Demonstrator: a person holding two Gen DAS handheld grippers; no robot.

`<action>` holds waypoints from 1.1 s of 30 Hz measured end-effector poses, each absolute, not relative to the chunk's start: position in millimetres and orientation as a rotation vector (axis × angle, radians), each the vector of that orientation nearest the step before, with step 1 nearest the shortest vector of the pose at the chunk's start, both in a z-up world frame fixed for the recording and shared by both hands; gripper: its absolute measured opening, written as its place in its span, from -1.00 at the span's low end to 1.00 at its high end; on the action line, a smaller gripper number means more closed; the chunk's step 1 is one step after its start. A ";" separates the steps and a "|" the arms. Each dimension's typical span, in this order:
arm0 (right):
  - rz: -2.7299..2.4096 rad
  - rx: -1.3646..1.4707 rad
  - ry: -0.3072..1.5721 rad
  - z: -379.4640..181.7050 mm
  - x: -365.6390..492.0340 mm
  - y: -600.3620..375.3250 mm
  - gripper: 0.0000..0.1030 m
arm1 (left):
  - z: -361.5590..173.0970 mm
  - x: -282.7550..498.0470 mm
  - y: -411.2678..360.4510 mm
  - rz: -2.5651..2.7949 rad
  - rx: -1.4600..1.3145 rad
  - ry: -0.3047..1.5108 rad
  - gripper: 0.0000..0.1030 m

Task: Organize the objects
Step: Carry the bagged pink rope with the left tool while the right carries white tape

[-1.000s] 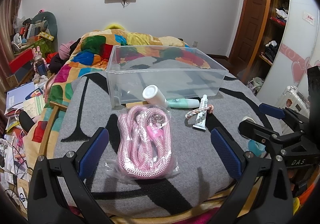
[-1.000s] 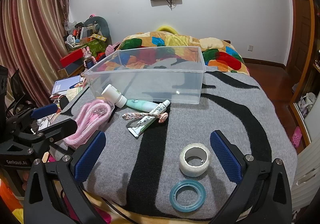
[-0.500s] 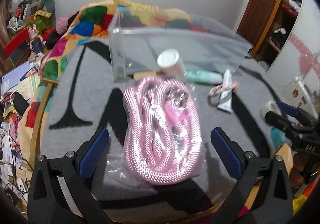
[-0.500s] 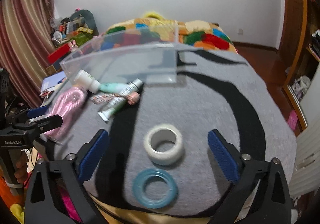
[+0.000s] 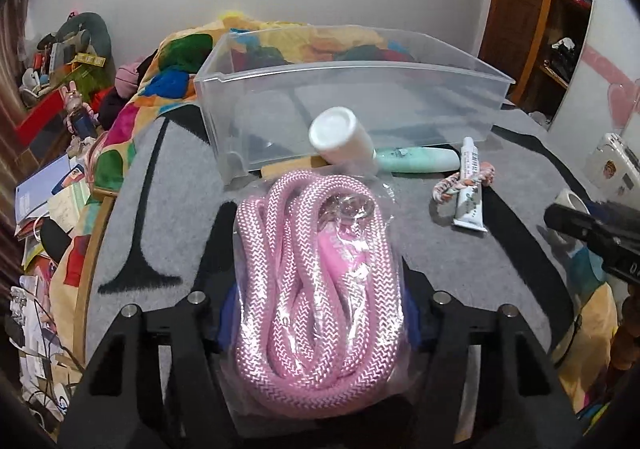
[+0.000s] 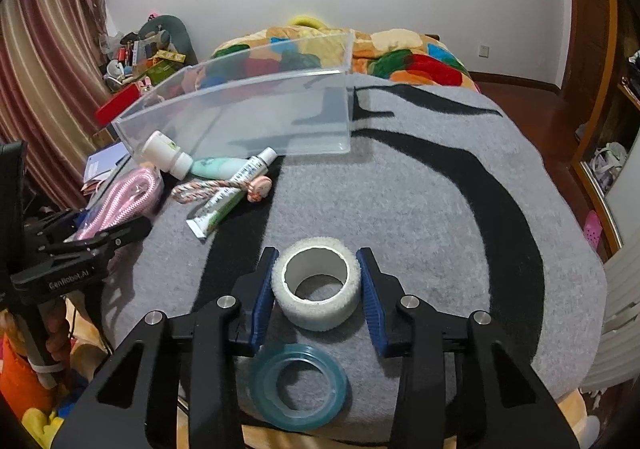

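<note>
A bagged pink rope (image 5: 316,281) lies on the grey rug; my left gripper (image 5: 316,325) has its blue pads closed against the rope's sides. It also shows in the right wrist view (image 6: 124,197). My right gripper (image 6: 316,289) is closed on a white tape roll (image 6: 316,285), pads touching both sides. A clear plastic bin (image 5: 352,109) stands behind, empty. In front of it lie a white bottle (image 5: 340,135), a mint tube (image 5: 416,161), a white tube (image 5: 470,189) and a braided cord (image 6: 212,185).
A blue tape ring (image 6: 298,385) lies just below the white roll, near the rug's front edge. A colourful quilt (image 6: 400,57) lies behind the bin. Clutter and papers (image 5: 52,193) fill the floor at left. A wardrobe (image 5: 560,29) stands right.
Both grippers moved forward and down and closed: the left around the bagged pink rope, the right around the white tape roll. Both were open one second ago.
</note>
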State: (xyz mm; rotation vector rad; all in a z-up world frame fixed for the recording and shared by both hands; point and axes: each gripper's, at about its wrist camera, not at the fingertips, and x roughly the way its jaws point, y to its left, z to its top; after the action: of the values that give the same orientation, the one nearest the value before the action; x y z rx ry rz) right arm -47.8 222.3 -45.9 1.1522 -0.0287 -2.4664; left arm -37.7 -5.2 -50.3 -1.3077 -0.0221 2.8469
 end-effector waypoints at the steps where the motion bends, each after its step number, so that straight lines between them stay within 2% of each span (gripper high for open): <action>1: -2.468 1.142 -0.029 -44.1 -47.2 221.9 -0.30 | -48.6 -35.6 -6.5 2.842 -1.301 -0.031 0.15; 6: -2.496 1.082 -0.013 -31.4 -44.1 218.4 -0.31 | -30.8 -24.2 -14.9 2.841 -1.245 -0.093 0.09; 16: -2.487 0.974 -0.038 4.3 -61.2 208.3 -0.31 | 24.5 -20.3 -27.1 2.915 -1.072 -0.129 0.09; 24: -2.503 0.872 0.017 38.4 -80.9 185.7 -0.31 | 50.2 -57.6 -34.4 2.939 -1.014 -0.160 0.09; 33: -2.512 0.868 0.056 55.2 -123.0 161.8 -0.31 | 53.6 -111.1 -37.3 2.944 -1.040 -0.170 0.09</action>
State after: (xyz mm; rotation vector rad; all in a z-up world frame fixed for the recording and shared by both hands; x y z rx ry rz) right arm -123.0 161.8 55.2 0.8677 0.0557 -2.5120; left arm -111.1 -37.3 53.6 -1.0402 -0.1705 2.9441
